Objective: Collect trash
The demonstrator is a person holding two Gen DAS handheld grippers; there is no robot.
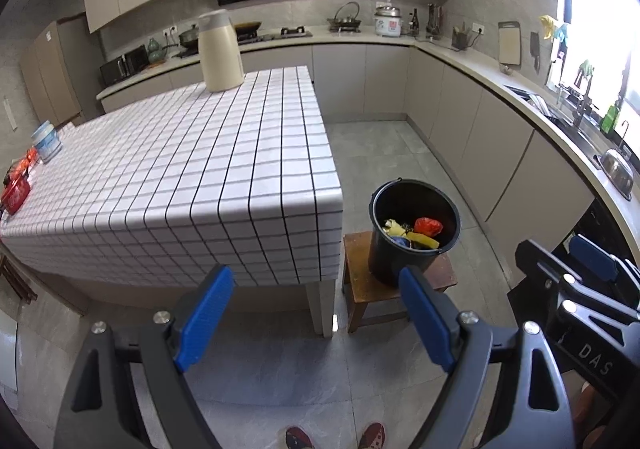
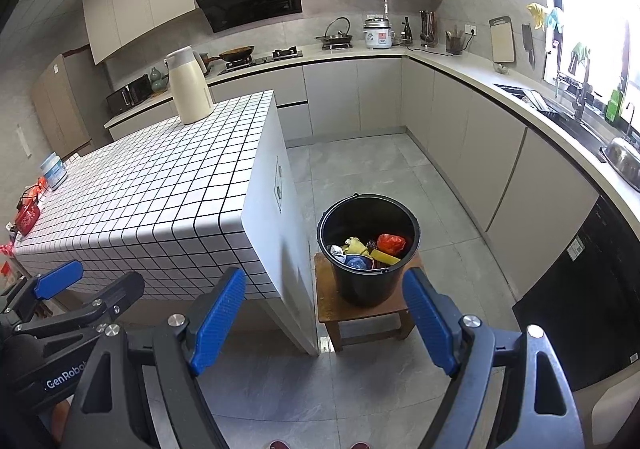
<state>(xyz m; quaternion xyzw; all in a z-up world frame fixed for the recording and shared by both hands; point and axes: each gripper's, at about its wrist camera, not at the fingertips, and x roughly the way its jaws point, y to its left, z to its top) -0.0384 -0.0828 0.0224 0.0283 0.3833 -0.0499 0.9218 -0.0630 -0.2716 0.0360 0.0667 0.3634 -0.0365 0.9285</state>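
**A:** While both tools hang over the floor, what are they holding?

**B:** Nothing. The left gripper [image 1: 316, 321] has its blue pads spread wide with only grey floor tile between them, and the right gripper [image 2: 324, 323] is spread just as wide and equally empty. Each shows up at the edge of the other's camera.

**A:** Where is the trash?

**B:** Ahead of the right gripper and a little toward its right finger, inside the black bucket [image 2: 369, 249]. From the left gripper the same bucket [image 1: 414, 229] sits ahead and to the right, its base partly hidden behind the right pad. In it I can make out a red crumpled wrapper [image 2: 391, 243], some yellow scraps [image 2: 356, 246] and a blue piece [image 2: 357, 262] (the rest is too jumbled to name).

**A:** What is the bucket standing on?

**B:** A small wooden stool [image 2: 332, 305], just beside the end of the table [image 2: 152, 189], which has a white checked cloth and stretches ahead and to the left of both grippers.

**A:** Anything on that table?

**B:** A cream jug [image 2: 188, 87] upright at the far corner, a white and blue tub [image 2: 54, 171] at the far left edge, and some red packets [image 2: 28, 217] near it, well apart from either gripper.
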